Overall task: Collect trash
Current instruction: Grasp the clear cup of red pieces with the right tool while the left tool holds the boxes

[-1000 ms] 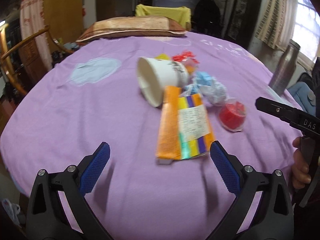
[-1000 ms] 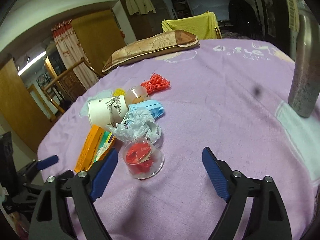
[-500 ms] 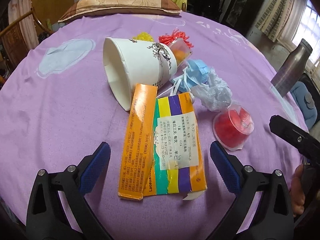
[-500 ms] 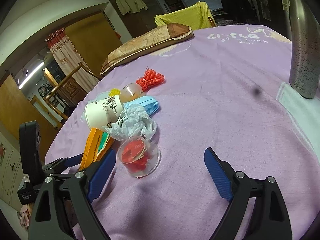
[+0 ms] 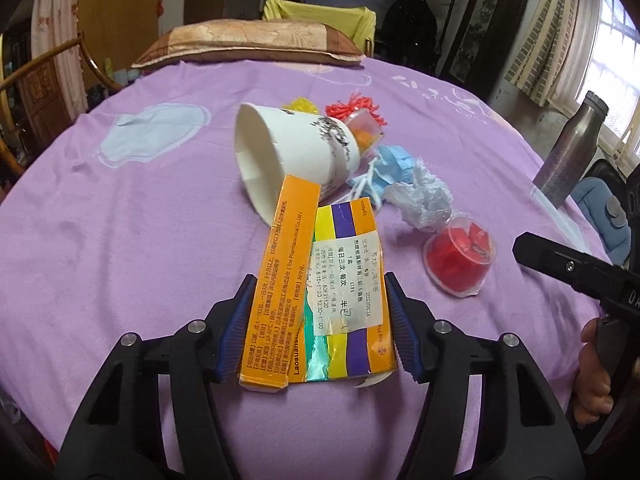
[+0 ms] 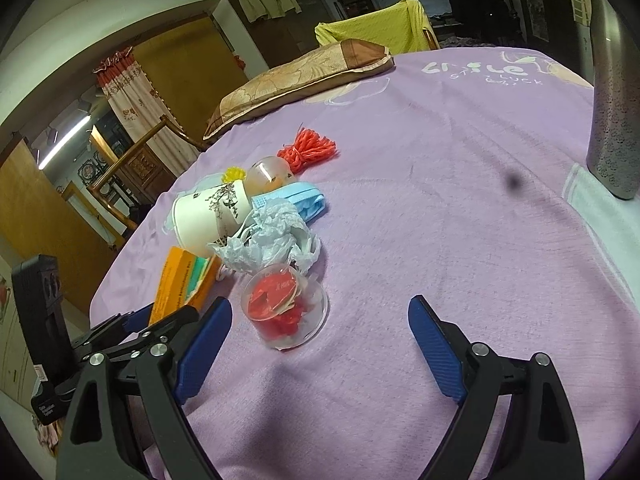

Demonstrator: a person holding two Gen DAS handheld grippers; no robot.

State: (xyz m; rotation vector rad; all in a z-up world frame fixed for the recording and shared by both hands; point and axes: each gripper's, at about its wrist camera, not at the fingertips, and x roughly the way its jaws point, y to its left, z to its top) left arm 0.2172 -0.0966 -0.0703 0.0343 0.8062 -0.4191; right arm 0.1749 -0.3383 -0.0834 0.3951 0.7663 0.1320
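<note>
An orange medicine box (image 5: 288, 280) with striped foil and a white label lies flat on the purple cloth (image 5: 140, 240). My left gripper (image 5: 320, 328) is closing on it, blue pads touching both long sides. Behind the box a white paper cup (image 5: 296, 152) lies on its side. To its right are a blue face mask (image 5: 392, 164), crumpled clear plastic (image 5: 424, 200) and a clear cup of red scraps (image 6: 284, 308). My right gripper (image 6: 320, 304) is open just behind that red cup, with nothing between its pads.
A red yarn tassel (image 5: 356, 106), a small clear cup with orange inside (image 5: 364, 132) and a yellow tuft (image 5: 302, 104) lie behind the pile. A metal bottle (image 6: 612, 100) stands at the right edge, a pillow (image 5: 248, 42) at the far side.
My left gripper moved forward over the medicine box, and its jaws have come in from wide open to touch the box's sides. The right gripper has barely moved.
</note>
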